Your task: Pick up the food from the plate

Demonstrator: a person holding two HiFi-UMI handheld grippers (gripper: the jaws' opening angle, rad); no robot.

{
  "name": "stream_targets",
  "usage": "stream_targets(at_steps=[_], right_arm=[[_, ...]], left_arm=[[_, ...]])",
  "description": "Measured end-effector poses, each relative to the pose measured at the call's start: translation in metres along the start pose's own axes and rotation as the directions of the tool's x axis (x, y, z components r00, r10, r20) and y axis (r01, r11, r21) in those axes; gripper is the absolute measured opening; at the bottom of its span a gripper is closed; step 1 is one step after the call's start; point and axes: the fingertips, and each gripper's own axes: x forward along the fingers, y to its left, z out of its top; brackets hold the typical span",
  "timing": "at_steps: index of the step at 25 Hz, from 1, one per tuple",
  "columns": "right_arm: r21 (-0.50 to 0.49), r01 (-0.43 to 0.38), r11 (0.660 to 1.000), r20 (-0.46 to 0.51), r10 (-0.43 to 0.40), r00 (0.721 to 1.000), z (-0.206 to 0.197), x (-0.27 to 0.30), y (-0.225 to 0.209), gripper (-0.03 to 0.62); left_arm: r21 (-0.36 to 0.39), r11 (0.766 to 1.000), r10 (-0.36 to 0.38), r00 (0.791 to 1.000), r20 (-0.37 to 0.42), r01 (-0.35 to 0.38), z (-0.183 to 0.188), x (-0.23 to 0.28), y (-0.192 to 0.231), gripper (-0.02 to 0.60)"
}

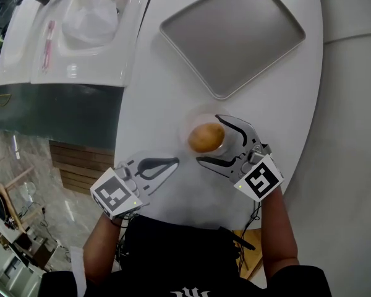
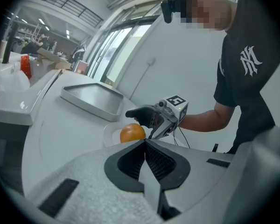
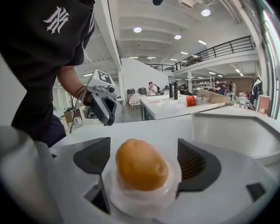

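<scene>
A golden-brown, egg-shaped piece of food (image 1: 206, 137) lies on a small translucent round plate (image 1: 185, 130) on the white table. My right gripper (image 1: 208, 138) stands open around it, one jaw on each side, with a gap between each pad and the food. The right gripper view shows the food (image 3: 141, 164) on its plate (image 3: 140, 205), between the dark pads (image 3: 194, 159). My left gripper (image 1: 173, 161) rests shut and empty on the table, left of the plate. In the left gripper view, the food (image 2: 132, 133) lies just beyond the closed jaws.
A grey rectangular tray (image 1: 232, 36) lies empty on the far side of the table, beyond the plate. A white counter with a sink (image 1: 68, 42) stands at the far left. The table's left edge (image 1: 116, 147) runs close to my left gripper.
</scene>
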Motion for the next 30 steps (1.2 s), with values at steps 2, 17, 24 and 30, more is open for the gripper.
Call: stream_targets(at_steps=[2,17,24,30], right_arm=[[-0.013,-0.012,1.000,-0.013,0.012,1.000,-0.007,0.004,-0.001,0.397],[-0.112,-0.144,0.983,-0.130,0.129,0.983,-0.029,0.023,0.006,0.396],[-0.141,-0.156,0.978,-0.156,0.134,0.979,-0.032,0.027,0.005,0.394],[-0.139,-0.171,0.975,-0.177,0.145,0.973,-0.033,0.026,0.008,0.394]], left_arm=[[-0.004,1.000,0.005,1.000,-0.001,-0.005,-0.003,0.002,0.004,0.006],[-0.047,0.999,0.016,1.000,-0.013,-0.016,-0.019,0.015,0.014,0.006],[-0.053,0.999,0.015,1.000,-0.007,-0.015,-0.022,0.015,0.016,0.006],[-0.050,0.999,0.018,1.000,-0.002,-0.018,-0.021,0.012,0.012,0.006]])
